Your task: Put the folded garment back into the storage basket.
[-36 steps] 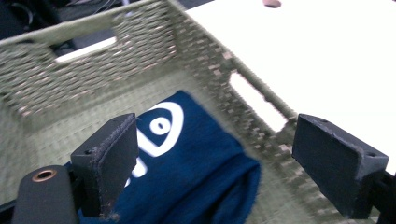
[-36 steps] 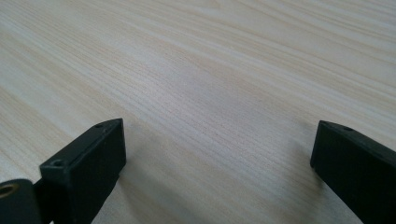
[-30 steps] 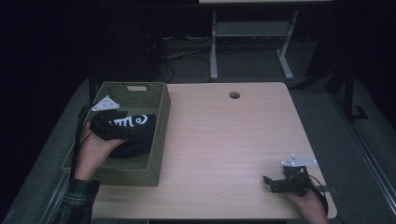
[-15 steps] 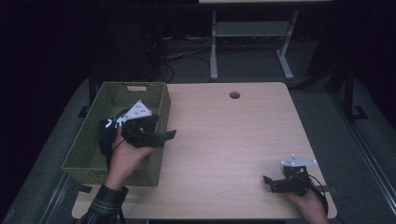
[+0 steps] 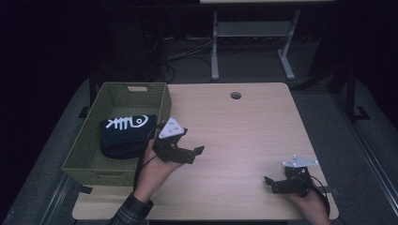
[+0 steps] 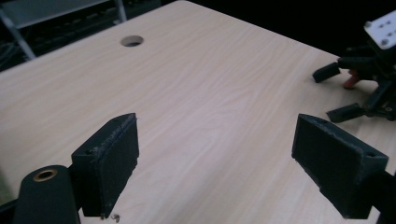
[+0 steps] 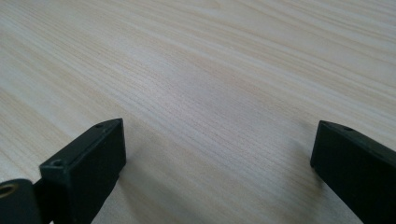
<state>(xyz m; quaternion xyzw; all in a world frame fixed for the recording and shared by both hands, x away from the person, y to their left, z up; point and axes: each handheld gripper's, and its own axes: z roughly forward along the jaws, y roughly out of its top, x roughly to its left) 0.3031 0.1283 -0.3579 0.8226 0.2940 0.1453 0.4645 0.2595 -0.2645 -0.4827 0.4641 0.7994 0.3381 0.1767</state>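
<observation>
A dark navy cloth (image 5: 123, 135) with a white fishbone print lies in the green woven basket (image 5: 80, 147) on the table's left side. My left gripper (image 5: 196, 154) is just right of the basket over the bare wood, pointing right. Its jaws stand wide apart with nothing between them (image 6: 217, 140). My right gripper (image 5: 271, 185) rests near the front right corner, open and empty, with wood grain between its jaws (image 7: 217, 135). The left gripper view also catches the right gripper (image 6: 334, 92) at the far right.
The light wooden table (image 5: 244, 136) has a round cable hole (image 5: 235, 95) near its far edge. The basket's right wall (image 5: 162, 110) stands close to my left hand. A metal desk frame (image 5: 253, 33) stands on the dark floor beyond the table.
My left gripper let go of the dark cloth, came out of the basket and moved right over the table. The cloth stays in the basket. The right gripper has not moved.
</observation>
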